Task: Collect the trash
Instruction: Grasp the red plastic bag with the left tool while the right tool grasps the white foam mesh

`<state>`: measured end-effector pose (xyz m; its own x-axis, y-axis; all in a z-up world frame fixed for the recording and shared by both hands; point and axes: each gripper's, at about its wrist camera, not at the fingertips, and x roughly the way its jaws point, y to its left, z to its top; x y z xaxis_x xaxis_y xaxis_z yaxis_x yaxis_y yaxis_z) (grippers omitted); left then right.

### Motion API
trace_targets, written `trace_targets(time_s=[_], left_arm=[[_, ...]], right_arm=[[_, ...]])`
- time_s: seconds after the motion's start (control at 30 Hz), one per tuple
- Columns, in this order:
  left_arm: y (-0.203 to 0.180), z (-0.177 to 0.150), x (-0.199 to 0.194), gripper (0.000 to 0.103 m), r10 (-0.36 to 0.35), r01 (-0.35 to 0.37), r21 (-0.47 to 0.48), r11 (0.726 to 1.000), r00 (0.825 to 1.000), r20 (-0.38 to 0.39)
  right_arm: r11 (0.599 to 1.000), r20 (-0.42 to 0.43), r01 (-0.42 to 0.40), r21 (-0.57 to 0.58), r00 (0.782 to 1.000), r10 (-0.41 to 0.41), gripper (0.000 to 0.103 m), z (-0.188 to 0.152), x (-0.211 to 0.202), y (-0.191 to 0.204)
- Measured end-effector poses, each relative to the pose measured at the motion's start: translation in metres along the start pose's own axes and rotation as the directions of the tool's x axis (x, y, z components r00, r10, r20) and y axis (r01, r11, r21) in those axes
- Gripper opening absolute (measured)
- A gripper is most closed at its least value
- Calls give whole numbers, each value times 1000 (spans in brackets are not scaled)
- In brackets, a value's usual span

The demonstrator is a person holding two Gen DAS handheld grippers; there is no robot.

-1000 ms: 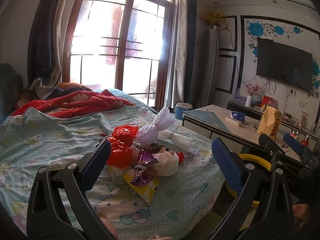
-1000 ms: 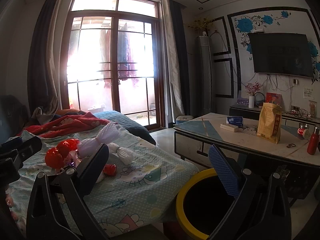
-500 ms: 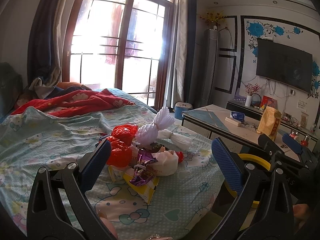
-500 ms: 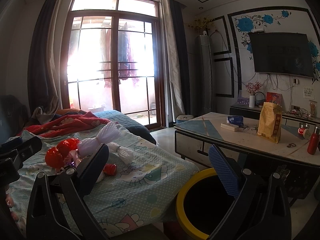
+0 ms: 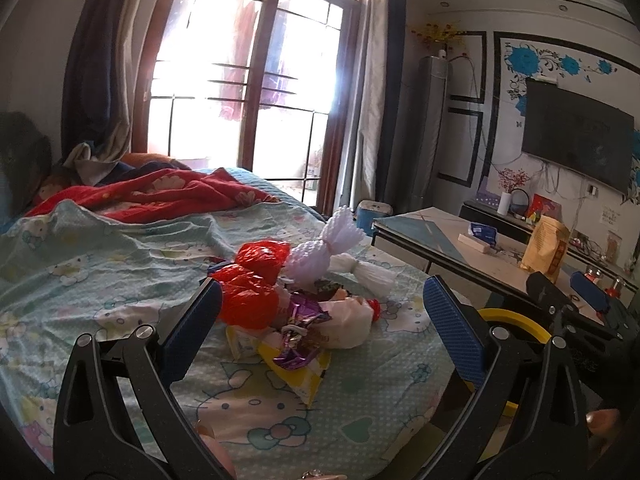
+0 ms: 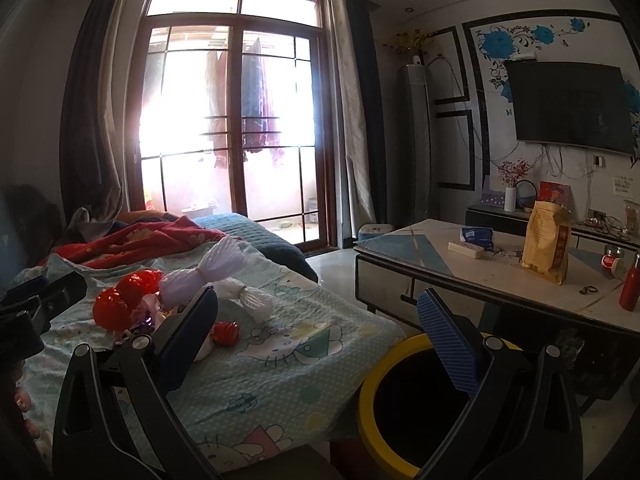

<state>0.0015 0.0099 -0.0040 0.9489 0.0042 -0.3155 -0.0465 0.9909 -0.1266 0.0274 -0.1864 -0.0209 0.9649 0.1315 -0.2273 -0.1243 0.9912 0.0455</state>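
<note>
Counts: two red plastic bags, crumpled together. Two white foam fruit nets, one lay behind the other. One purple foil wrapper. One yellow snack packet. One white bag. One small red piece beside it. One yellow-rimmed bin. All trash sat on one bed.

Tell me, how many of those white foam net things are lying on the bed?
2. One foam net stands tilted at the back of the trash pile; the other lies flat to its right on the bed. More may hide underneath.
</note>
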Motion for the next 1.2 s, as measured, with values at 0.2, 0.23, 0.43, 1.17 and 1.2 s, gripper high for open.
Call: trace_targets(time_s=[0.2,0.23,0.43,1.17,1.2], left_arm=[[18,3,6,92,44,-44,-32,999,999,-3],[22,4,6,92,53,-53,-36,998,999,-2],[43,8,11,92,99,-99,-71,993,995,-9],[118,15,47,92,54,-80,-188,979,989,-139],[121,16,52,92,34,-65,-201,977,987,-156]], right_arm=[[999,-23,-50,-11,999,49,97,6,8,12],[998,-27,-61,-13,998,61,97,7,9,15],[991,-65,-126,-36,990,123,97,14,21,34],[962,-339,-273,5,905,258,97,42,137,107],[960,-354,-280,14,896,267,97,43,144,109]])
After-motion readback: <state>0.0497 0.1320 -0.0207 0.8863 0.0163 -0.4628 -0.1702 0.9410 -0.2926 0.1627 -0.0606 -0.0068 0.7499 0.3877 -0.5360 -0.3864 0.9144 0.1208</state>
